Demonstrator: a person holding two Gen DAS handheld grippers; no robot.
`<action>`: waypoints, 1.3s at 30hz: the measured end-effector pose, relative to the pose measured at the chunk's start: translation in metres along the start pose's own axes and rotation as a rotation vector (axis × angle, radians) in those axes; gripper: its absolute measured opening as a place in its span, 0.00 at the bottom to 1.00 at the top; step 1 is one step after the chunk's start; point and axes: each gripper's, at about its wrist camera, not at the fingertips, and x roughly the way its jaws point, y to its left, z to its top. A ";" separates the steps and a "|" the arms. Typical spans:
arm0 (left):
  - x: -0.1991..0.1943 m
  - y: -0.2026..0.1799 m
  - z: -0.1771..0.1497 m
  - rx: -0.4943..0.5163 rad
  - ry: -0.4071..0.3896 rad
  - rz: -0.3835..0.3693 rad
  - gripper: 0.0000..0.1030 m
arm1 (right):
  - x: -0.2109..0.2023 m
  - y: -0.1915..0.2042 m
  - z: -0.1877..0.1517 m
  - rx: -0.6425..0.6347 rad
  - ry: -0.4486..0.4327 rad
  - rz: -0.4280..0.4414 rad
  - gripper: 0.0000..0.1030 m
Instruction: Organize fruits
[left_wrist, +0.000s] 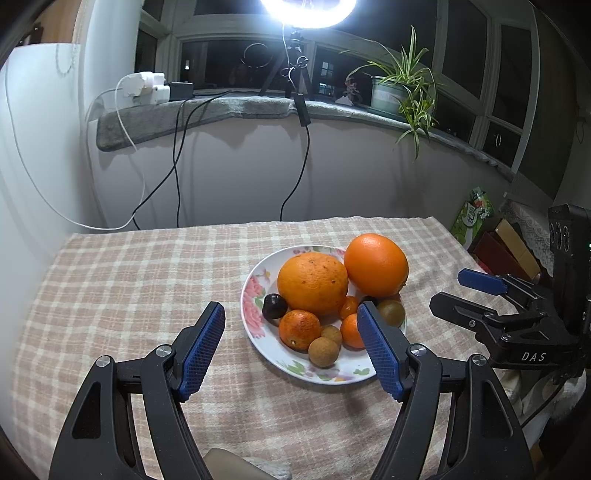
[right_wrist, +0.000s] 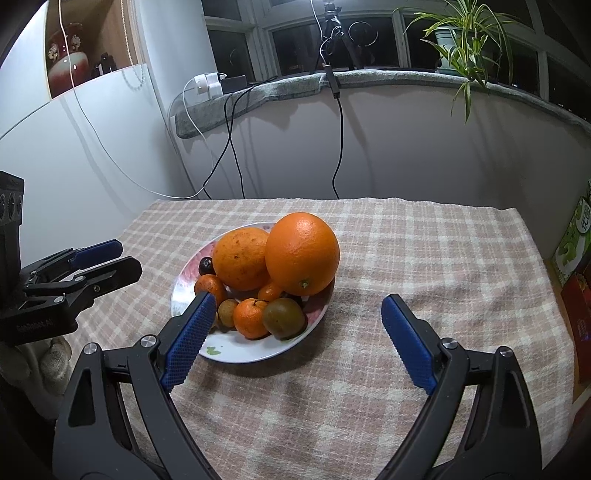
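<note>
A floral white plate (left_wrist: 255, 291) (right_wrist: 240, 350) on the checked tablecloth holds a pile of fruit: two large oranges (left_wrist: 313, 282) (left_wrist: 376, 264), also in the right wrist view (right_wrist: 242, 258) (right_wrist: 302, 253), small mandarins (left_wrist: 299, 328) (right_wrist: 252, 318), brown longans (left_wrist: 324, 352), a dark cherry (left_wrist: 274, 306) and a green-brown fruit (right_wrist: 283, 318). My left gripper (left_wrist: 291, 314) is open and empty, just in front of the plate. My right gripper (right_wrist: 297, 306) is open and empty, at the plate's near right side. Each gripper shows in the other's view (left_wrist: 461, 291) (right_wrist: 118, 258).
The table (left_wrist: 122, 280) stands against a white wall under a windowsill with a potted plant (left_wrist: 402, 86), a tripod with ring light (left_wrist: 291, 66) and hanging cables. Boxes (left_wrist: 509, 247) and a green packet (right_wrist: 574, 236) stand past the table's right edge.
</note>
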 end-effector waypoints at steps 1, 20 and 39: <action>0.000 0.000 0.000 0.000 0.000 0.000 0.72 | 0.000 0.000 0.000 -0.001 0.000 0.001 0.90; -0.003 -0.001 0.001 0.003 -0.007 0.008 0.72 | 0.003 -0.001 -0.002 -0.006 0.007 0.003 0.90; -0.003 -0.001 0.001 0.010 -0.021 0.005 0.72 | 0.005 -0.003 -0.003 -0.005 0.011 0.000 0.90</action>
